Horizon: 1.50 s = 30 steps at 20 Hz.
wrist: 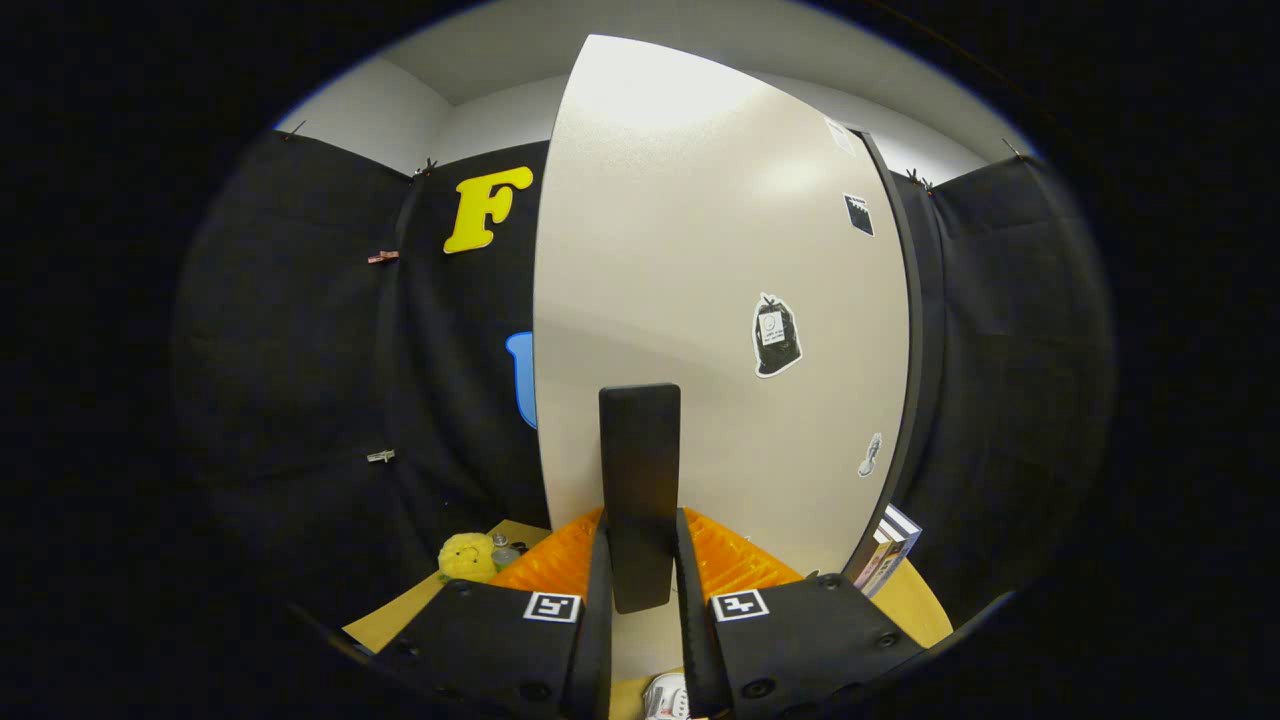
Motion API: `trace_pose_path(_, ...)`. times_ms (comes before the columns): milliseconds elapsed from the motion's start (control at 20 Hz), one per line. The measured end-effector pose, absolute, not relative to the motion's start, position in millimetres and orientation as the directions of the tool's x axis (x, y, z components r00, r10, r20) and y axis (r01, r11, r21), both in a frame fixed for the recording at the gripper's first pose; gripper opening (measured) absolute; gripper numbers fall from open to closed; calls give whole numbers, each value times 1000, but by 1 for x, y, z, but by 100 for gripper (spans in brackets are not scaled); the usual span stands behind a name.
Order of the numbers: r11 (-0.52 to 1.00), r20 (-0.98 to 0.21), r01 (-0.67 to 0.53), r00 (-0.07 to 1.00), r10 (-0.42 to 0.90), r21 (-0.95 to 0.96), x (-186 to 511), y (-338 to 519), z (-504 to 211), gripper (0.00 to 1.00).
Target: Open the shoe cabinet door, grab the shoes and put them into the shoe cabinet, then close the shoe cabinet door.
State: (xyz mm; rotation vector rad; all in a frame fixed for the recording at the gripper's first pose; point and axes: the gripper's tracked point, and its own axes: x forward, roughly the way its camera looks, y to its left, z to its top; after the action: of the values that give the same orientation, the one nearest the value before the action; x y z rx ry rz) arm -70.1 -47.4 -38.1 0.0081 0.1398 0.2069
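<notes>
The shoe cabinet's off-white door (700,280) stands right in front of me, with its free edge on the left and its hinge side on the right against the dark cabinet edge (915,330). A black upright handle (640,480) on the door sits between my orange fingers (735,565). My gripper (640,565) is shut on this handle, with both pads pressing its sides. A small white object (665,697), maybe a shoe, peeks out low between the finger bases, and most of it is hidden.
Several stickers dot the door, the largest a black one (776,336). A yellow plush toy (467,557) lies on the tan surface (400,615) left of the fingers. A few books (885,550) lean beside the cabinet's foot on the right.
</notes>
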Motion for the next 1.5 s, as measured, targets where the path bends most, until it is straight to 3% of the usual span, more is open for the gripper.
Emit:
trace_pose_path(400, 976, -130, -219, 967, 218, 8, -117, -104, -34, 32)
trace_pose_path(900, 991, -169, -132, 976, 136, 31, -164, -181, -35, 32)
trace_pose_path(1500, 997, -105, -83, 991, 83, 8, -240, -221, -8, 32)
